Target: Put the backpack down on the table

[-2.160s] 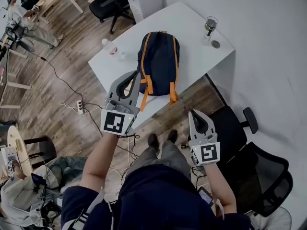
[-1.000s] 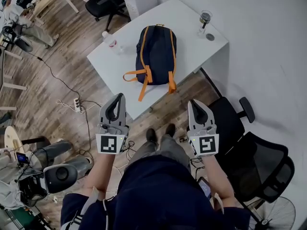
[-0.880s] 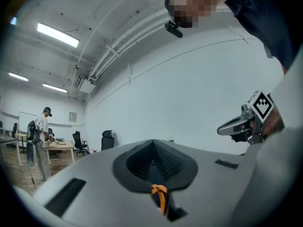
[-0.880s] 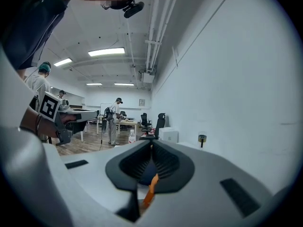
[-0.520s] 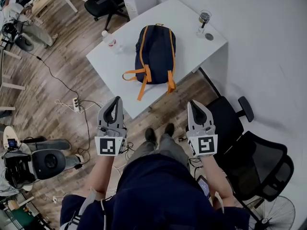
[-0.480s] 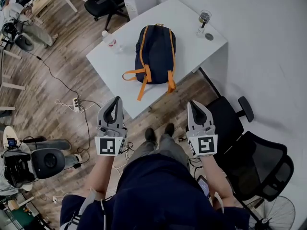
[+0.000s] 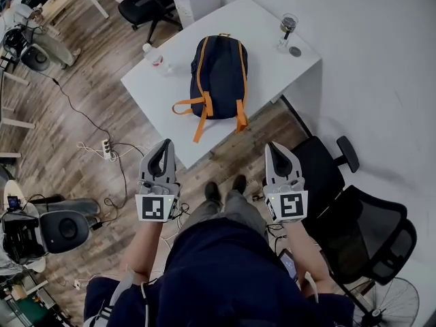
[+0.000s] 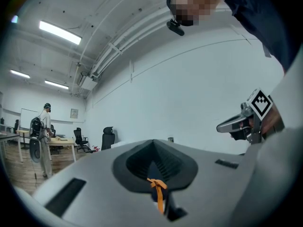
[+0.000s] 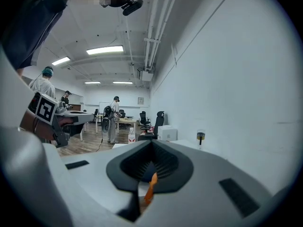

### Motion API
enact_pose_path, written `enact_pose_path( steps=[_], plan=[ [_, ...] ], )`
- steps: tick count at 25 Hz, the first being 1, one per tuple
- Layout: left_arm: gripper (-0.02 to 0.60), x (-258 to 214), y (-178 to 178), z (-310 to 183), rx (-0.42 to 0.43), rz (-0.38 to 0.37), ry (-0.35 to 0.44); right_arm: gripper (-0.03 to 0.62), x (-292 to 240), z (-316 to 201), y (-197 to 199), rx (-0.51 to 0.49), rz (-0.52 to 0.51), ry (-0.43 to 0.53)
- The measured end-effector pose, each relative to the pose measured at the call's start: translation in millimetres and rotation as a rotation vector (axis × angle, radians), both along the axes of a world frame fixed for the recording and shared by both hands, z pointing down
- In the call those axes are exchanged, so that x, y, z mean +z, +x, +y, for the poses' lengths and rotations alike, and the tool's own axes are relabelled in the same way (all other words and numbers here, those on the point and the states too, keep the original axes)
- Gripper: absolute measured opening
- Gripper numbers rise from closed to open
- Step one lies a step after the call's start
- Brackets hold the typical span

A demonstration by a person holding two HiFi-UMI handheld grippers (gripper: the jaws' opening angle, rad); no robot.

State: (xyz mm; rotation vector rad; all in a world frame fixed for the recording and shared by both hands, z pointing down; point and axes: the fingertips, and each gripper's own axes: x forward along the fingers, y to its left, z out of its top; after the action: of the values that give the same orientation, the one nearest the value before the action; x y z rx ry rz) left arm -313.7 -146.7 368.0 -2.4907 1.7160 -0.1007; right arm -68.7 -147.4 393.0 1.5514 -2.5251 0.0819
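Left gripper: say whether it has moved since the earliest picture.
Yes: the left gripper drew back off the backpack, away from the table.

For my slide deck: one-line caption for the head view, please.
Backpack lies flat on the white table; left gripper and right gripper hover shut and empty short of it.

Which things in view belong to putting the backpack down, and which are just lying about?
Job: backpack, lying on the table; left gripper and right gripper, both shut, empty.
Lying about: bottle, glass, small round disc beside it, office chair, power strip on the floor.
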Motion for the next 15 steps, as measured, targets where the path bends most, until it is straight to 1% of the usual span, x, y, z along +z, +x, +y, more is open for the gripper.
enact_pose_path(
  steps=[2, 5, 8, 15],
  plan=[
    [0.003, -0.7, 0.8, 0.2, 0.002, -0.001, 0.002, -0.005, -1.0, 1.4, -0.2, 0.002, 0.007, 0.006],
    [0.003, -0.7, -0.1, 0.1, 0.0, -0.002, -0.004, -0.005, -6.1, 3.1, -3.8, -0.013, 0.03, 0.04],
    [0.003, 0.6, -0.2, -0.5, -0.002, 0.0, -0.008, -0.005, -5.0, 3.8, -5.0, -0.02, 0.044, 0.048],
    [0.003, 1.2, -0.9, -3.1, -0.002, 0.001, -0.01, -0.005, -9.8, 0.8, -7.2, -0.011, 0.026, 0.065]
  ],
)
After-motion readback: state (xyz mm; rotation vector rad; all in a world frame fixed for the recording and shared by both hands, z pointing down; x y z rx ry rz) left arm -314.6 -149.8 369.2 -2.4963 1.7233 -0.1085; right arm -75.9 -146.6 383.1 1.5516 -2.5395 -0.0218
